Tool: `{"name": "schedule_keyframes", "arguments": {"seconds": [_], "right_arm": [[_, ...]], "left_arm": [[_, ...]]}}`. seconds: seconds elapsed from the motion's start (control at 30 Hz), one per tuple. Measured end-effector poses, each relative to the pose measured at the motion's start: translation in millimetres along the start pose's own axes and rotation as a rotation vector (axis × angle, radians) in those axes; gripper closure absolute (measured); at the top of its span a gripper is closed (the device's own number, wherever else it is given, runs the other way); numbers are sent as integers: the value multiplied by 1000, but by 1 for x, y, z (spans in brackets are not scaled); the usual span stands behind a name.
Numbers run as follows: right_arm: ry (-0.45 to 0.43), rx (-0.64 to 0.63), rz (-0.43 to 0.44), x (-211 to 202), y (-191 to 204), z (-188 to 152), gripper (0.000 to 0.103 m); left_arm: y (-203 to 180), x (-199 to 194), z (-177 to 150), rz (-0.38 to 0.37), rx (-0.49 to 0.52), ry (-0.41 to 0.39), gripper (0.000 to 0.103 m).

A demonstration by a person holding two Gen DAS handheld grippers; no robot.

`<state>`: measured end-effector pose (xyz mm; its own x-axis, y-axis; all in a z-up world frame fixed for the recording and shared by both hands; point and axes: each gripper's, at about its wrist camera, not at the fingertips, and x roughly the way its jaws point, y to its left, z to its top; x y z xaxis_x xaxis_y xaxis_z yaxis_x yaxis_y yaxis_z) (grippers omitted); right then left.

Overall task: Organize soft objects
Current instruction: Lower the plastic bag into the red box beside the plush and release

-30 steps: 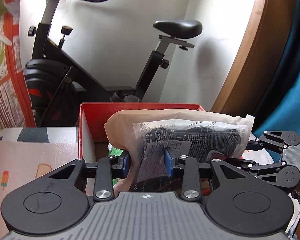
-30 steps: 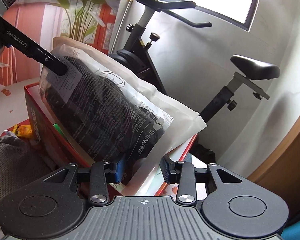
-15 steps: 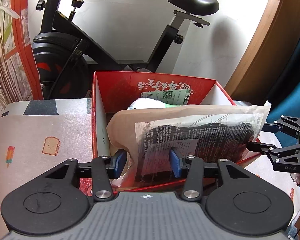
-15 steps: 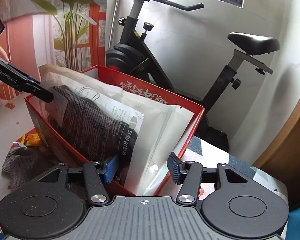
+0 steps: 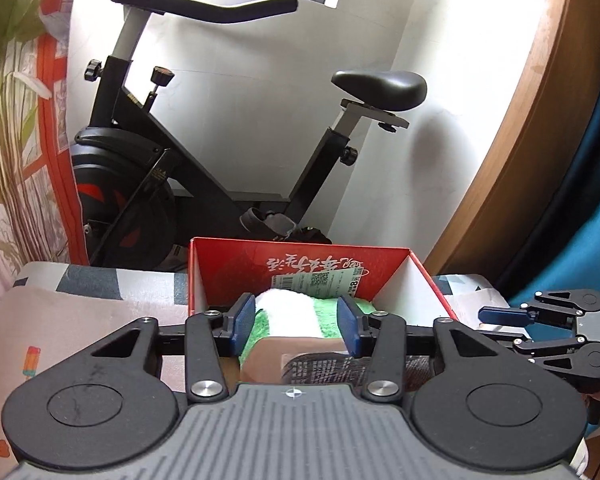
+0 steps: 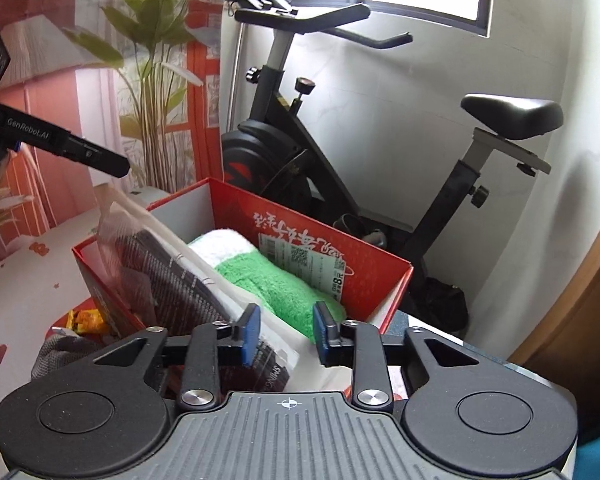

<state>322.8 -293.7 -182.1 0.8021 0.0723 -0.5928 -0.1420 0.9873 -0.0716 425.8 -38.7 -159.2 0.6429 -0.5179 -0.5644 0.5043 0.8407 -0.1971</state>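
Blue pads: left gripper (image 5: 295, 324) had its jaws part open and closing, nothing pinched; the pads framed the towel and packet top beyond them without pressing on either.
Right gripper (image 6: 285, 334): jaws narrower, also closing; packet edge sat by the left pad, no clear squeeze visible, so read as not gripping.
Packet (image 6: 171, 276): clear bag with a dark knit item and a tan backing, stood on edge in the near-left part of the red box (image 6: 380, 276), top corner poking above the rim.
Packet axis: ran from the far-left box corner toward the near side, ending right at the right gripper's pads.
Towel (image 6: 267, 276): green and white roll, lay in the box just right of the packet, touching it, far of the pads.
Direction from grippers: both things lay ahead and below; both grippers pointed downward into the box.
Nearer hand: right gripper was nearer the packet's low end; left gripper's finger hung above the packet's far-left corner, apart from it.
Outside box: grey cloth (image 6: 59, 352) and a yellow-orange wrapper (image 6: 85, 320) lay on the mat, near-left of the box.
Judgement: packet looked placed; grey cloth probably next, nearest the left hand.
Background: exercise bike (image 5: 203, 168) stood behind the box against the wall.
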Motion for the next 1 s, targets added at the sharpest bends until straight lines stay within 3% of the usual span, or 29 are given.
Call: {"name": "schedule_keyframes", "arguments": {"seconds": [0.03, 0.07, 0.1, 0.27, 0.57, 0.73, 0.9, 1.0], "right_arm": [[8, 0, 4, 5, 4, 0, 84], [16, 7, 10, 9, 5, -1, 95], [25, 14, 15, 14, 7, -1, 96], [50, 28, 14, 32, 7, -4, 96], [154, 11, 39, 83, 8, 6, 96], [231, 25, 41, 105, 10, 5, 96], [251, 74, 47, 114, 6, 0, 96], [240, 94, 34, 111, 4, 4, 96]], "left_arm": [[-7, 5, -1, 1, 18, 3, 63], [-12, 12, -1, 4, 28, 12, 66], [-16, 20, -2, 7, 31, 23, 68], [-27, 52, -9, 22, 56, 58, 70], [3, 107, -27, 124, 48, 258, 80], [9, 111, -29, 125, 59, 271, 80], [3, 115, -34, 141, 94, 262, 81], [1, 107, -28, 136, 88, 217, 80]]}}
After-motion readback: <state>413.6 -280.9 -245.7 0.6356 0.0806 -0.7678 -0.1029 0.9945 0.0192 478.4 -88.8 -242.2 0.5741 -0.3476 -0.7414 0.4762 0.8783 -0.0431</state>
